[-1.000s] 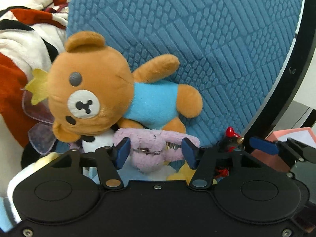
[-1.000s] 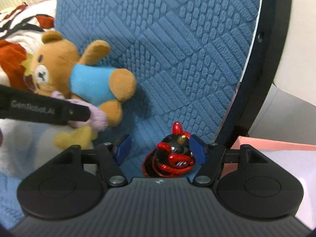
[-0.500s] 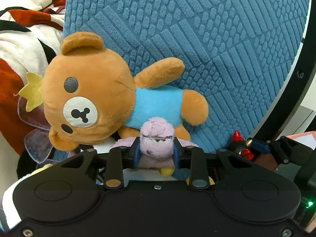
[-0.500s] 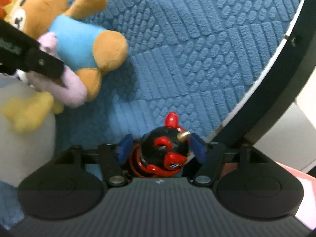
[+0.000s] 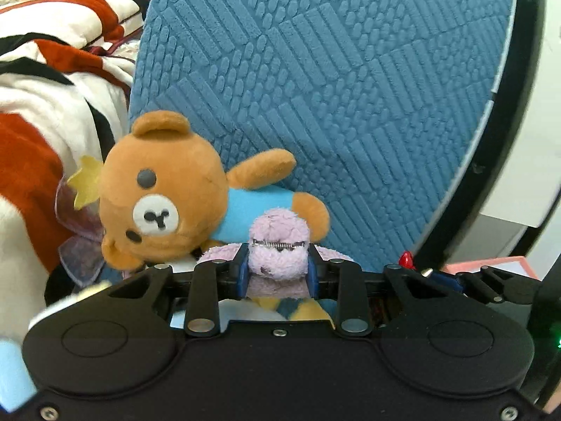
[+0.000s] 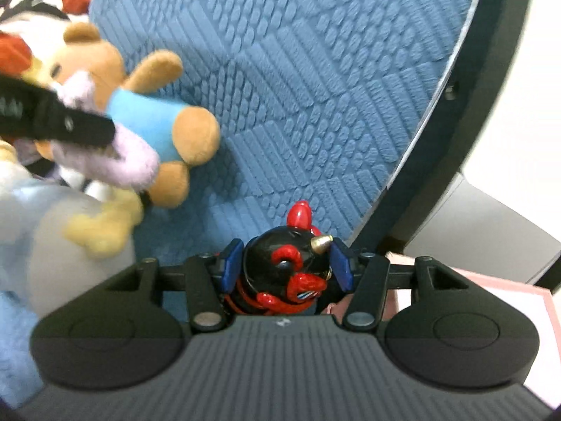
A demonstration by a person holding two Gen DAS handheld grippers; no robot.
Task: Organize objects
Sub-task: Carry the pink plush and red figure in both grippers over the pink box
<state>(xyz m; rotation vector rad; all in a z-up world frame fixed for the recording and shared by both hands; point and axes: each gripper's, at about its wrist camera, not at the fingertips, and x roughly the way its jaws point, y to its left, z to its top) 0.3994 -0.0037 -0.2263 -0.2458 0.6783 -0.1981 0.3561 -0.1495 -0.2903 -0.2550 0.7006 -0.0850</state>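
Observation:
My left gripper is shut on a lilac plush toy, pinching its fuzzy body between the blue pads; the toy also shows in the right wrist view. A brown bear in a blue shirt lies on its side just behind it, against a blue textured cushion. My right gripper is shut on a black and red horned figurine, held in front of the cushion. The figurine's red tip peeks out at the right in the left wrist view.
A red, white and black blanket lies at the left. A pale blue and yellow plush sits below the bear. A black chair frame edges the cushion. A pink box is at the lower right.
My left gripper closed on the lilac plush and lifted it in front of the bear. My right gripper closed on the black and red figurine and raised it slightly.

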